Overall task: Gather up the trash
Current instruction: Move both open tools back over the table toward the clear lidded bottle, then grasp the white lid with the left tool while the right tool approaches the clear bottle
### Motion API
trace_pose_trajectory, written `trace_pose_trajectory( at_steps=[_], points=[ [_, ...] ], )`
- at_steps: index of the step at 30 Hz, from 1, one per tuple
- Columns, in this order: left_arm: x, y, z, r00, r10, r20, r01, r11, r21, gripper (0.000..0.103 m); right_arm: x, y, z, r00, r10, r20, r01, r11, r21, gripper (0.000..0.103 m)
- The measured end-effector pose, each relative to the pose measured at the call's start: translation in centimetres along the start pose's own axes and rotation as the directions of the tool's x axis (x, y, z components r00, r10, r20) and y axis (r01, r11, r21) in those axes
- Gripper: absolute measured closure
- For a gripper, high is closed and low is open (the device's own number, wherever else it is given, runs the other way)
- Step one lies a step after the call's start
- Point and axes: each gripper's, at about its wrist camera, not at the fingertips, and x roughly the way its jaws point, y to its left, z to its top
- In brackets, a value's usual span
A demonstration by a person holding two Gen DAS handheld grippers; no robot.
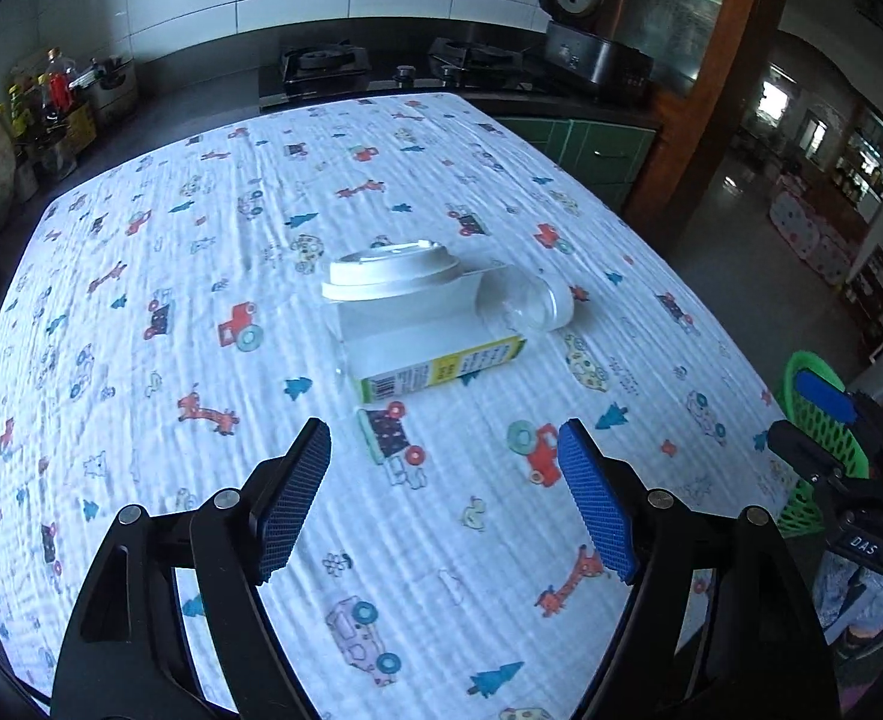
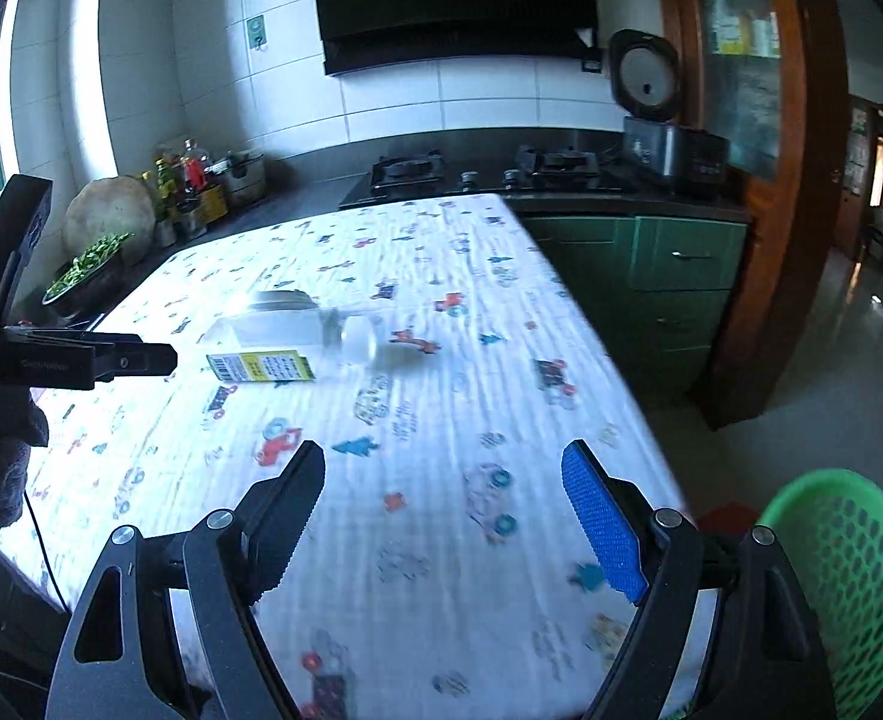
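**Both claws spread, trash cluster ahead on the cloth**

Left wrist view: the left gripper (image 1: 441, 468) hangs spread and empty. The carton (image 1: 435, 363) lies straight ahead, its long axis running left-right, beside a lidded cup (image 1: 399, 276) and a clear bottle (image 1: 525, 303).

Right wrist view: the right gripper (image 2: 441, 492) is spread, empty. The carton lies ahead-left, farther off; the green basket (image 2: 849, 570) sits right. The left hand looks nearer.
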Motion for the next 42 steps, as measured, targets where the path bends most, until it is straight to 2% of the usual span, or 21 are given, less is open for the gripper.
trace_pose_trajectory(
  at_steps=[5, 11, 17, 23, 28, 34, 37, 42],
  points=[
    [0.3, 2.3, 0.3, 1.000, 0.020, -0.002, -0.020, 0.999, -0.027, 0.026, 3.3, 1.6, 1.7, 0.997, 0.060, -0.040, -0.061, 0.998, -0.013, 0.025],
    [1.7, 4.1, 1.1, 1.000, 0.026, -0.015, -0.027, 0.998, -0.065, 0.026, 6.0, 3.1, 3.2, 0.995, 0.081, -0.056, -0.083, 0.996, -0.042, 0.025],
    [2.8, 5.7, 1.9, 1.000, 0.000, -0.016, -0.002, 0.992, -0.123, 0.026, 7.8, 4.1, 4.5, 0.993, 0.095, -0.065, -0.100, 0.992, -0.080, 0.025],
    [4.9, 6.9, 4.1, 0.999, -0.030, -0.016, 0.027, 0.982, -0.187, 0.026, 8.4, 3.8, 4.1, 0.992, 0.110, -0.069, -0.115, 0.991, -0.072, 0.025],
    [6.9, 6.0, 7.0, 0.999, -0.022, -0.039, 0.014, 0.984, -0.177, 0.025, 9.0, 3.1, 3.8, 0.991, 0.103, -0.083, -0.109, 0.991, -0.074, 0.025],
    [10.0, 3.9, 9.7, 0.995, 0.000, -0.096, -0.011, 0.993, -0.115, 0.020, 9.3, 2.2, 3.9, 0.991, 0.105, -0.083, -0.111, 0.991, -0.075, 0.025],
    [11.4, 3.1, 10.3, 0.992, 0.038, -0.123, -0.048, 0.995, -0.082, 0.020, 9.5, 2.0, 3.8, 0.990, 0.107, -0.088, -0.114, 0.990, -0.079, 0.025],
    [12.5, 2.9, 10.8, 0.989, 0.024, -0.148, -0.037, 0.996, -0.083, 0.020, 10.2, 1.5, 3.8, 0.989, 0.108, -0.099, -0.117, 0.990, -0.080, 0.025]
  ],
)
